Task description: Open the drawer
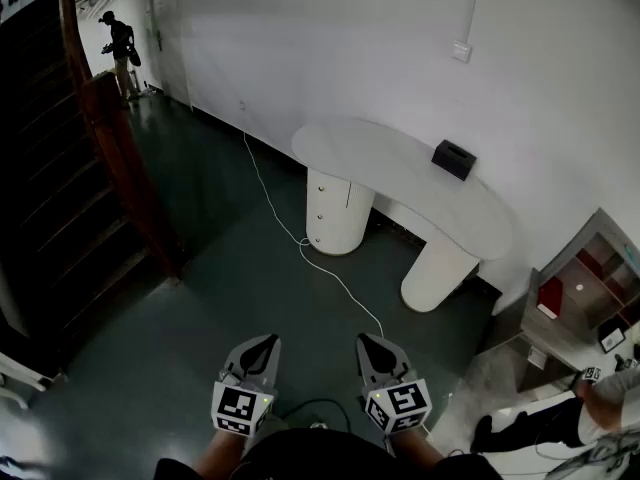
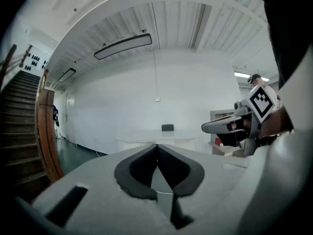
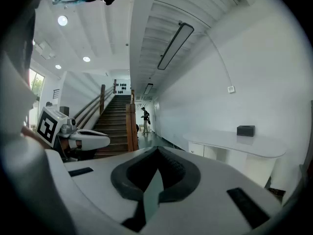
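A white curved desk [image 1: 400, 173] stands against the far wall on two rounded pedestals. Its left pedestal [image 1: 335, 208] holds stacked drawers with small knobs. My left gripper [image 1: 266, 341] and right gripper [image 1: 362, 341] hover side by side over the dark floor, well short of the desk, both shut and empty. The desk [image 2: 156, 136] sits far off in the left gripper view, beyond my shut left gripper [image 2: 156, 146]. In the right gripper view the desk [image 3: 234, 142] is at the right, past my shut right gripper [image 3: 156, 150].
A black box [image 1: 454, 158] rests on the desk top. A white cable [image 1: 300, 238] runs over the floor past the drawers. A wooden staircase [image 1: 60, 198] rises at the left. A person [image 1: 122, 53] stands far down the hall. A shelf unit [image 1: 590, 288] is at the right.
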Tool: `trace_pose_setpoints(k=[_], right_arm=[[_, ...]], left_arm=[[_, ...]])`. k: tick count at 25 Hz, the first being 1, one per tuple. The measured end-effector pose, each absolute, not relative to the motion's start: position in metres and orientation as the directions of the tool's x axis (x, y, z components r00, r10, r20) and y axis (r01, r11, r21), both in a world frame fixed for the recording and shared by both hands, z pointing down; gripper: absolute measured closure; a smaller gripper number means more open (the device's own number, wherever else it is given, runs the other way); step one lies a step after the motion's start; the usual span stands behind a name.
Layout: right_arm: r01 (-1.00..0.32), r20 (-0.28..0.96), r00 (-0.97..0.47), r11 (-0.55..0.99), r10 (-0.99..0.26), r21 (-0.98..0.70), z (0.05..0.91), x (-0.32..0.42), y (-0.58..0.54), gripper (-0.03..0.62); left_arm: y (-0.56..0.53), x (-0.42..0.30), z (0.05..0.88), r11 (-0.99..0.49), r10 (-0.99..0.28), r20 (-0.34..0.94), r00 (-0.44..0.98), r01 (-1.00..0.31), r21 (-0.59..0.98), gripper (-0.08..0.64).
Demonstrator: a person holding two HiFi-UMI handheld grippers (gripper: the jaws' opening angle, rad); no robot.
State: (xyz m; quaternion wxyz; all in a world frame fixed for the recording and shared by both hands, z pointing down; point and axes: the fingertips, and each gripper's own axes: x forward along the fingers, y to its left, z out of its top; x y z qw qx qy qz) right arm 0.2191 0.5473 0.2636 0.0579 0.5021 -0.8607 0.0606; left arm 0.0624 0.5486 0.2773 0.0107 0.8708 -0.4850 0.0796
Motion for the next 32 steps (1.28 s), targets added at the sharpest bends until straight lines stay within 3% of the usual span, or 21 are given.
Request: trace_pose_setpoints(k=[10,12,13,32], right_arm=[[-0.851,0.147,-0.525,0.514,-0.838,-0.108,0.275,0.227,0.535,0.583],[-0.849,0.159,-0.527,0.512,-0.835,-0.129,0.280,0.225,0.528,0.483],[-0.850,0.163,-0.525,0.508,-0.835,-0.137,0.283,0.225,0.522,0.482],[-0.915,0.168,-0.397,0.375,-0.902,-0.148,0.272,0.143,0.333,0.453]], left_arm=[[0.539,0.071,0.288,-0.527,-0.842,0.148,0.518,-0.849,-0.025,0.525],[0.532,0.071,0.292,-0.533,-0.838,0.152,0.525,-0.846,-0.014,0.414],[0.527,0.070,0.295,-0.537,-0.834,0.159,0.529,-0.844,-0.008,0.394],[0.327,-0.020,0.290,-0.635,-0.759,0.202,0.619,-0.772,-0.018,0.370]])
